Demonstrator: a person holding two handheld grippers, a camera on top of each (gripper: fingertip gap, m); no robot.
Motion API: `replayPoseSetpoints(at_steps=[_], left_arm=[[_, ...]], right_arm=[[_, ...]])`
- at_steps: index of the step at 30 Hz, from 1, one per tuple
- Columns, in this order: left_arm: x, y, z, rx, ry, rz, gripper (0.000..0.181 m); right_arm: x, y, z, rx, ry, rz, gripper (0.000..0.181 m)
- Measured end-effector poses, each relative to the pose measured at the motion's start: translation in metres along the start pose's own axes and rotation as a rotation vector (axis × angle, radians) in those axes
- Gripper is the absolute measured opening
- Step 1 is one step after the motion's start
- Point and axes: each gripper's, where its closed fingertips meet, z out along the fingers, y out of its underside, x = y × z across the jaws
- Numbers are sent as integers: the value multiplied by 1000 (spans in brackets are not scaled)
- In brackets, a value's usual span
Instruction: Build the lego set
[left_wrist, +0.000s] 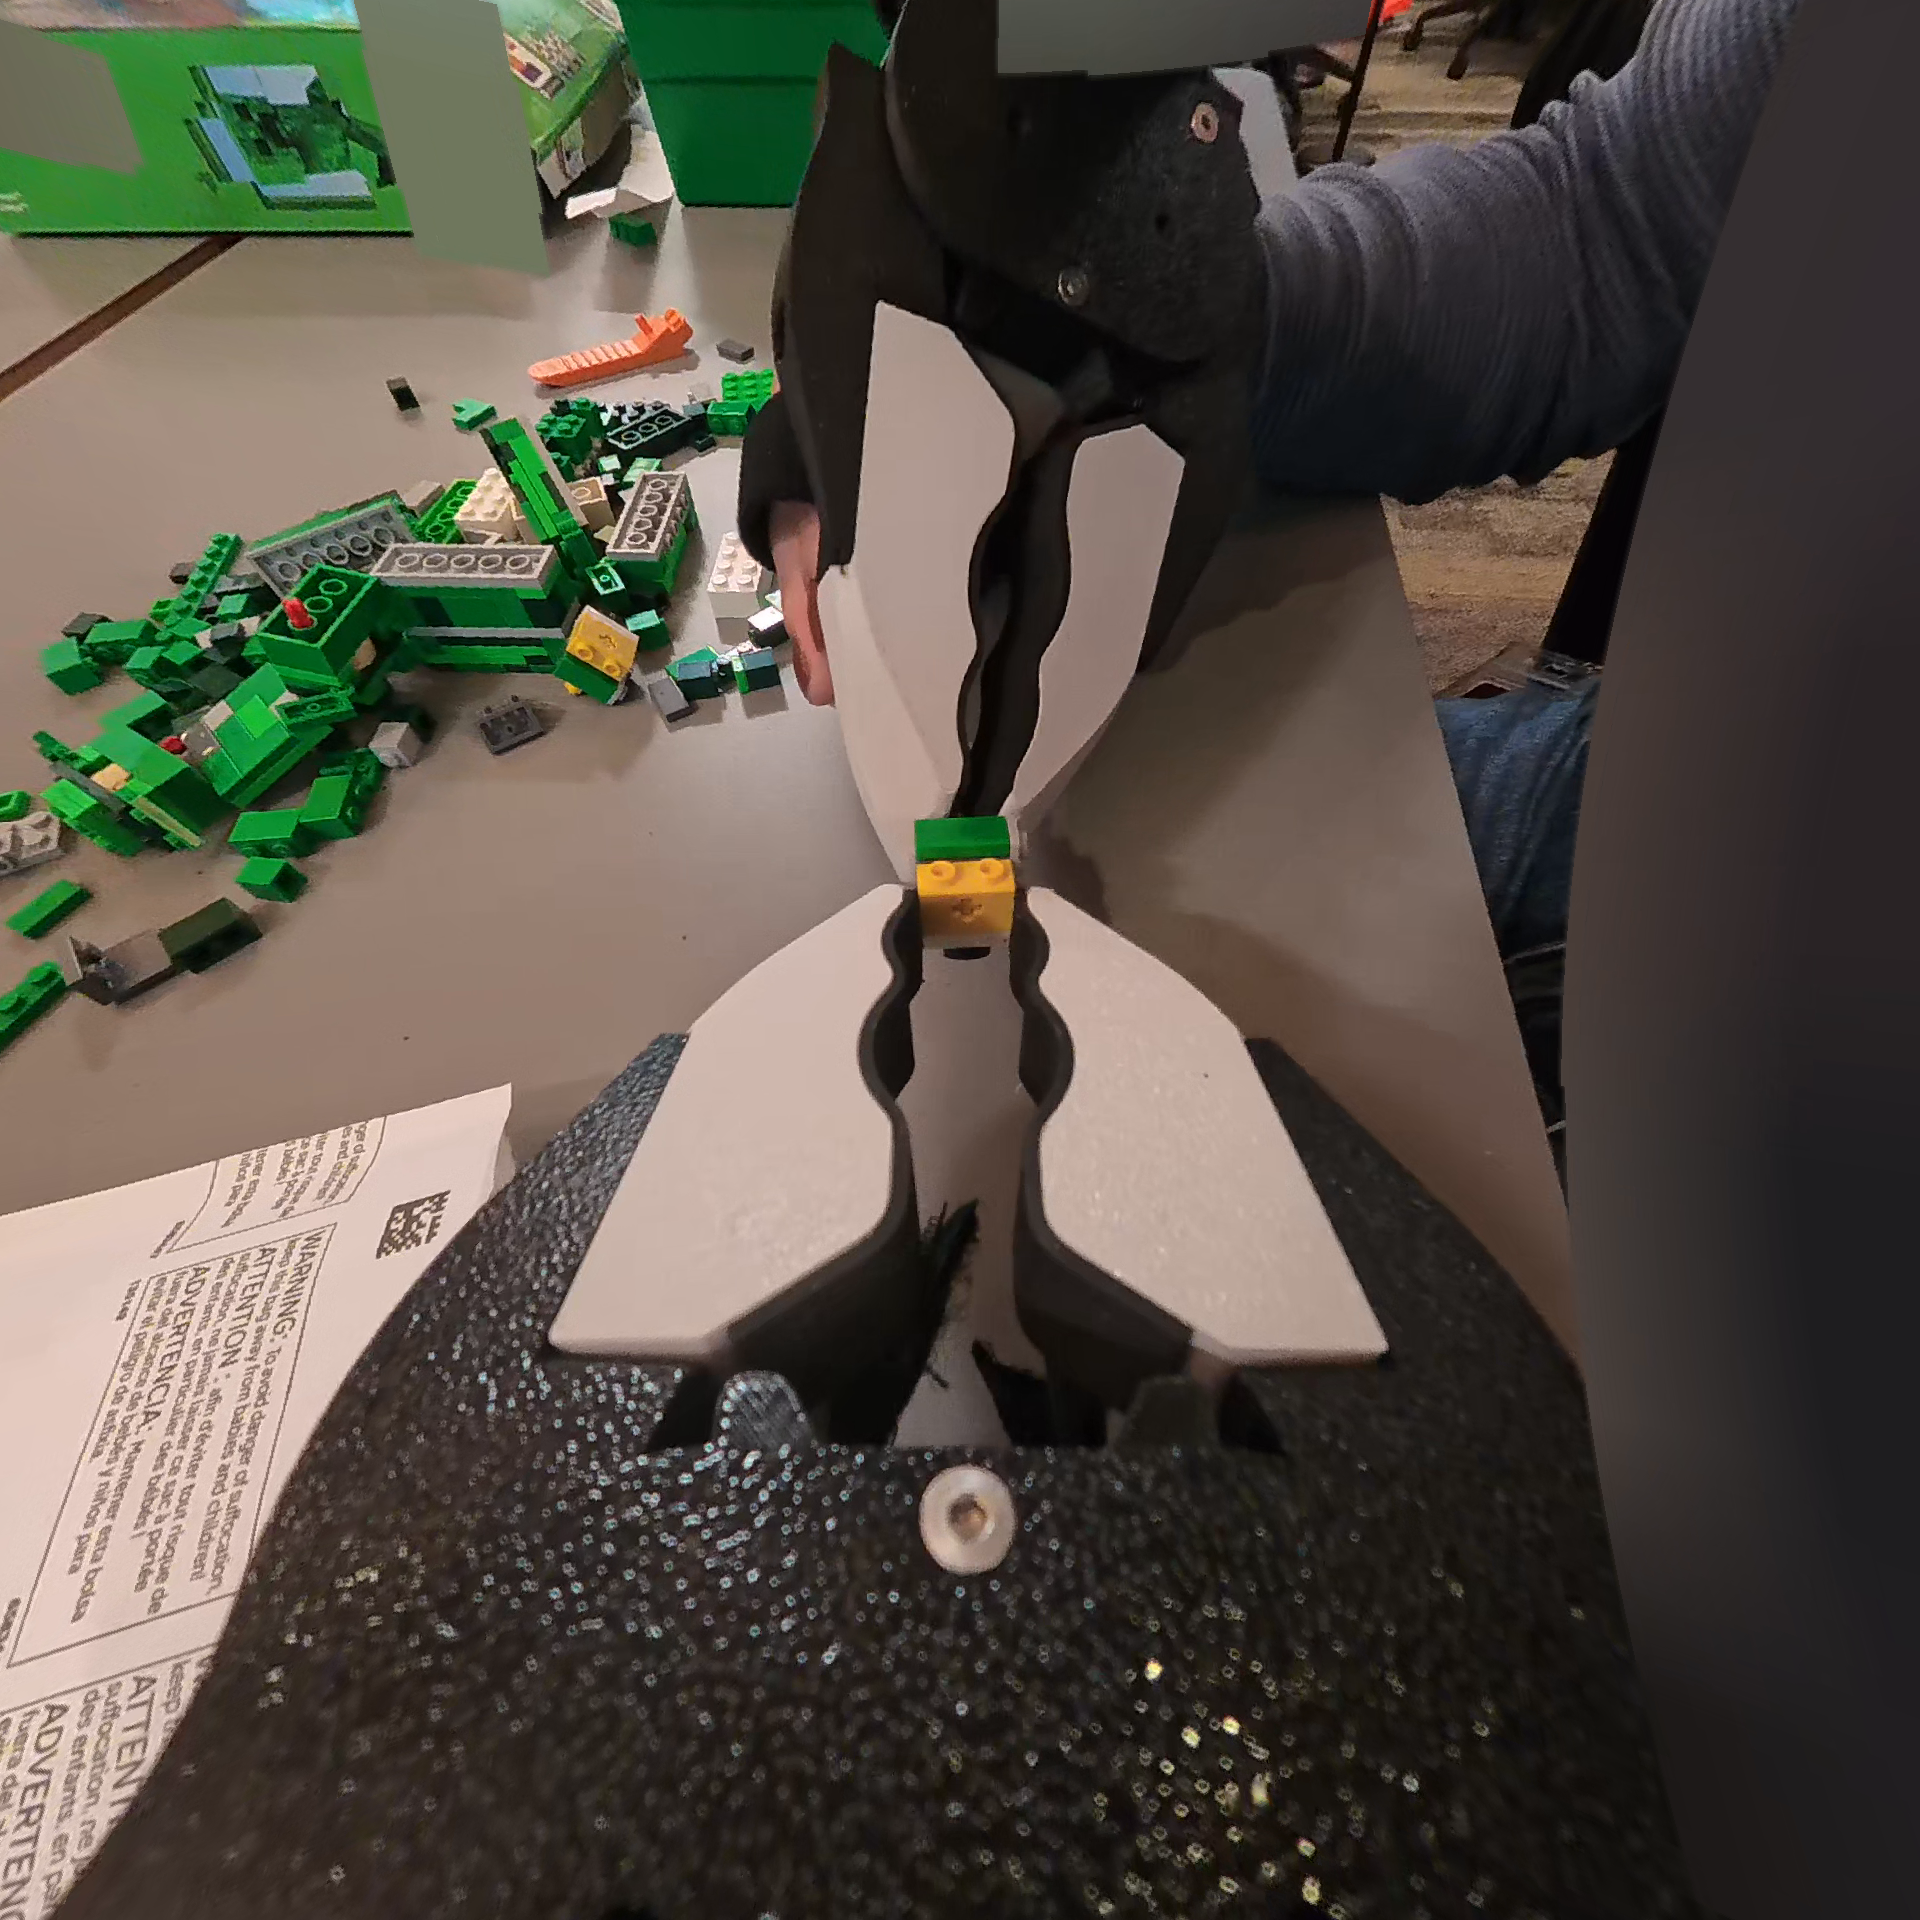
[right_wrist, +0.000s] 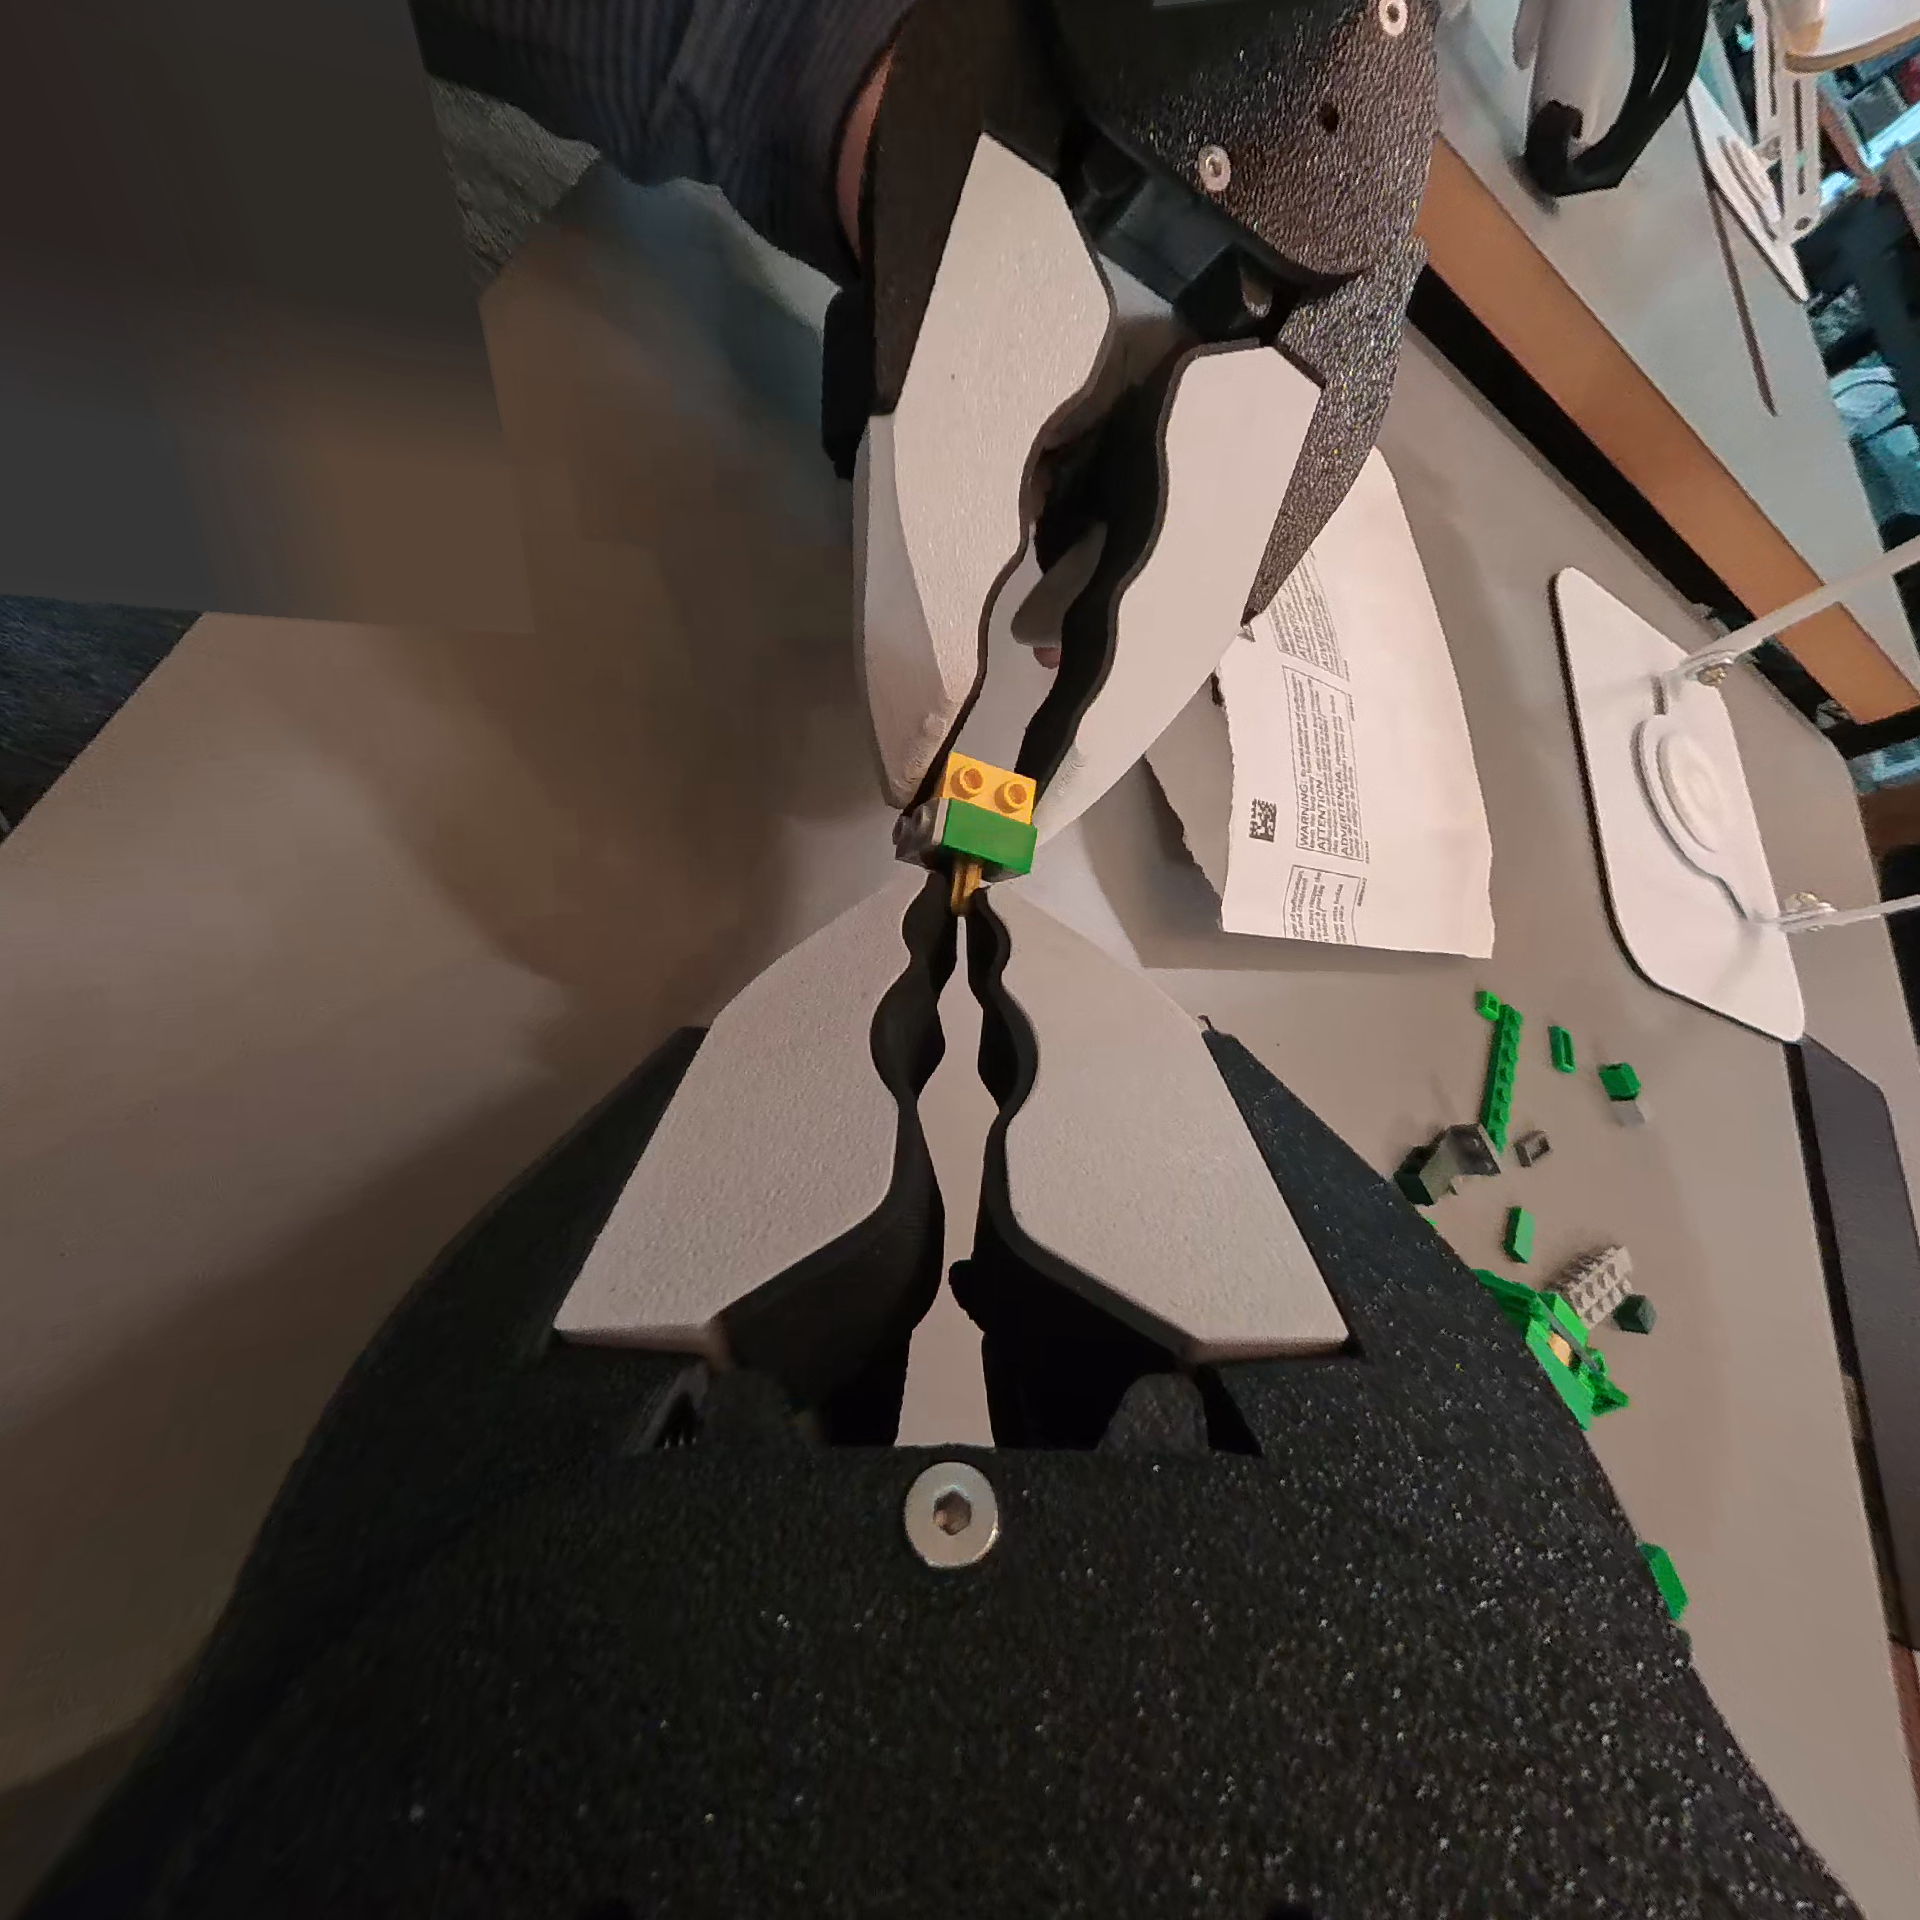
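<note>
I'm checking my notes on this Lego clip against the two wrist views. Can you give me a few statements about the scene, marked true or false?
1. The left gripper is shut on the yellow brick. True.
2. A green piece sits against the yellow brick. True.
3. The right gripper hangs wide open, away from the bricks. False: its jaws are nearly closed on a thin yellowish pin sticking out of the assembly.
4. The orange brick separator is held in a gripper. False: it lies on the table beyond the brick pile.
5. A printed sheet lies on the table. True.
</note>
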Motion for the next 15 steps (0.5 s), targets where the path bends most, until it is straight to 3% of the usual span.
replayPoseSetpoints(at_steps=[15], left_arm=[[2, 3, 0, -13, 13, 6, 17]], right_arm=[[-4, 0, 0, 4, -24, -1, 4]])
